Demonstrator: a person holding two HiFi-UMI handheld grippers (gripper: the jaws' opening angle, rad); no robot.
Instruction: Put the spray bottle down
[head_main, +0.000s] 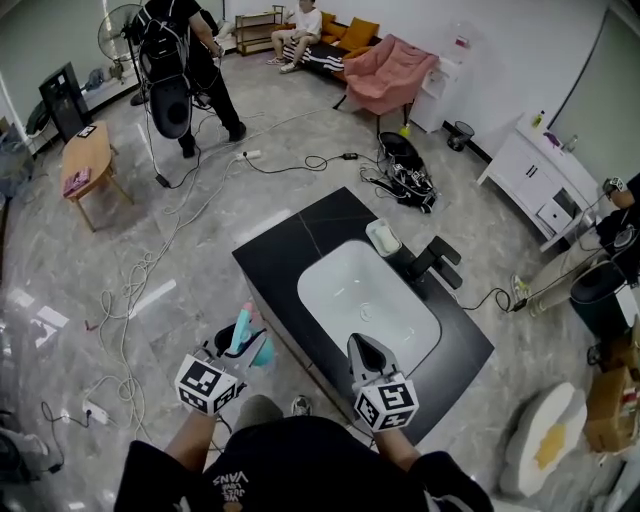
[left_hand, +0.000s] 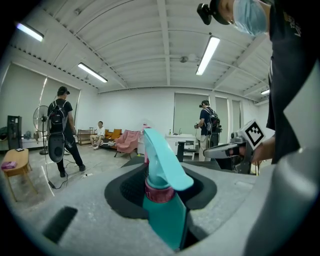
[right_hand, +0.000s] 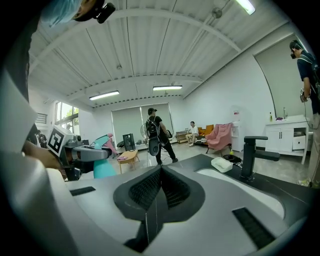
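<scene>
In the head view my left gripper (head_main: 240, 345) is shut on a teal spray bottle (head_main: 241, 332), held upright just off the near left edge of the black counter (head_main: 285, 250). In the left gripper view the spray bottle (left_hand: 162, 200), with a pink collar and a teal trigger head, stands between the jaws of the left gripper (left_hand: 164, 175). My right gripper (head_main: 362, 348) hangs over the near rim of the white sink (head_main: 365, 295). In its own view the right gripper (right_hand: 160, 172) has its jaws shut together with nothing between them, and the bottle (right_hand: 102, 162) shows at the left.
A black faucet (head_main: 432, 262) and a white soap dish (head_main: 383, 237) sit at the sink's far end. Cables (head_main: 150, 260) trail over the floor to the left. Beyond stand a person in black (head_main: 185, 60), a small wooden table (head_main: 85, 165), a pink armchair (head_main: 390, 75) and a white cabinet (head_main: 535, 175).
</scene>
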